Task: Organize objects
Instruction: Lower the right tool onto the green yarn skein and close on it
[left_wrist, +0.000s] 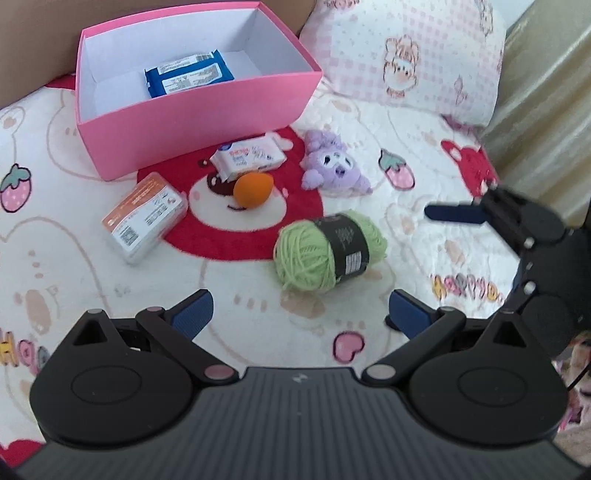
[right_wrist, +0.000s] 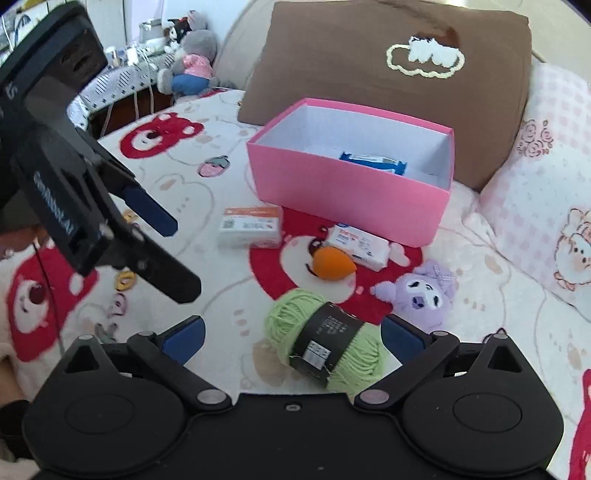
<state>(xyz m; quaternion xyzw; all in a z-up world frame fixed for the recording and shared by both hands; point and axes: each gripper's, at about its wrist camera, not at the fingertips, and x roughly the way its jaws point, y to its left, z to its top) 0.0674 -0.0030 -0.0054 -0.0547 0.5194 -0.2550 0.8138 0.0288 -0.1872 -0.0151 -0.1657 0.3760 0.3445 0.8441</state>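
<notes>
Both grippers hang over the bed (left_wrist: 406, 122) with nothing in them. The left gripper (left_wrist: 301, 312) has its jaws spread wide, and the ball of green yarn (left_wrist: 328, 251) lies on the blanket just ahead of them, slightly right of centre. The right gripper (right_wrist: 293, 334) is released too, its jaws standing either side of the same yarn without touching it. Farther ahead of the left jaws sit an orange egg-shaped sponge (left_wrist: 253, 189), a white wipes pack (left_wrist: 248, 156), a purple plush toy (left_wrist: 334, 162) and, off to the left, a clear box with an orange label (left_wrist: 144, 218). Beyond them stands the open pink box (left_wrist: 199, 110), holding a blue packet (left_wrist: 188, 73).
</notes>
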